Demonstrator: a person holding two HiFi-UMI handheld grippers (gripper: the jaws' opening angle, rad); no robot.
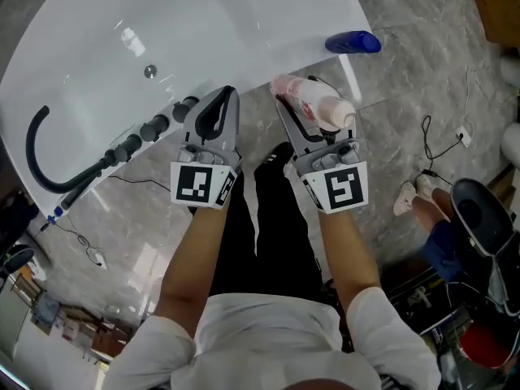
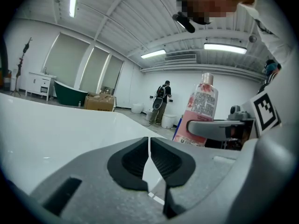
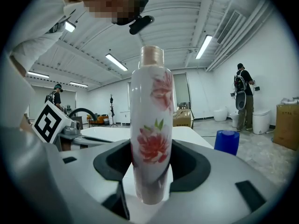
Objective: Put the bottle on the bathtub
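- Right gripper [image 1: 294,102] – its jaws are closing on the bottle [image 1: 322,106]. The right gripper view is showing the dark pads pressing both flanks of the white body low down, with the cap end rising clear above them.
- Bottle, in the right gripper view [image 3: 150,125] – it is displaying a red and pink flower print. The left gripper view [image 2: 201,110] is showing its other face instead, a pink label with small print too fine to read.
- Bottle's place – the head view is showing it carried over the grey floor, just beside the rim of the bathtub [image 1: 203,23] and not resting on it.
- Left gripper [image 1: 214,110] – it is holding nothing. Its own view [image 2: 149,164] is showing the jaws drawn together with only a thin slit between the pads, pointing over the tub's white surface [image 2: 46,129].
- Blue container [image 1: 353,42] – it is sitting on the floor just beside the tub's edge, and is also appearing in the right gripper view [image 3: 226,142].
- Black hose [image 1: 36,157] and drain [image 1: 149,71] – these are showing only in the head view.
- Person with a backpack [image 2: 161,99] – standing by the far wall, appearing only in the two gripper views [image 3: 243,94].
- Dark green tub [image 2: 70,95] and cardboard boxes [image 2: 100,102] – these are appearing in the left gripper view.
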